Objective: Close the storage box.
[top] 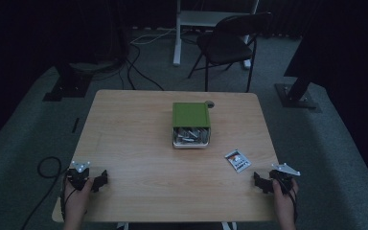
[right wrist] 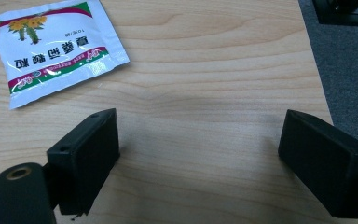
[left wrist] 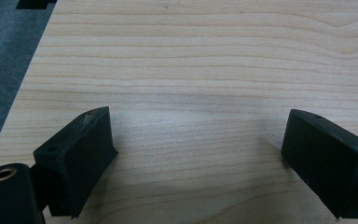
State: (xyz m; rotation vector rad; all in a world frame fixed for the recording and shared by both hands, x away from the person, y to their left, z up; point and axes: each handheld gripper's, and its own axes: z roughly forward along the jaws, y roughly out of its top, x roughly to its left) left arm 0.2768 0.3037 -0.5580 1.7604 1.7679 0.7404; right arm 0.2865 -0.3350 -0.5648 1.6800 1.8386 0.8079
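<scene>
Dim room, dark floor, folding chair [top: 227, 45] well beyond the far edge of a light wooden table [top: 134, 139]. Near the table's close left corner, left gripper [top: 97, 181] held in a hand [top: 75, 201], jaws spread wide, nothing between them but bare wood grain in the left gripper view [left wrist: 198, 149]. Near the close right corner, right gripper [top: 261, 182] in the other hand [top: 284, 203], jaws likewise spread wide and empty [right wrist: 198, 149]. Just ahead of the right gripper and a little to its left, 1 small white sachet [top: 237, 160] lying flat on the wood, apart from both jaws; in the right gripper view the same sachet [right wrist: 58, 49] up beyond the left jaw, printed upside down to that camera, with red and green bands and a yellow flower picture at 1 corner. Farther ahead, well apart from both grippers and between them across the table, a tin box [top: 191, 139] packed with more sachets, its green lid [top: 190, 114] covering the far part and leaving the near part open. Left gripper well apart from the loose sachet.
</scene>
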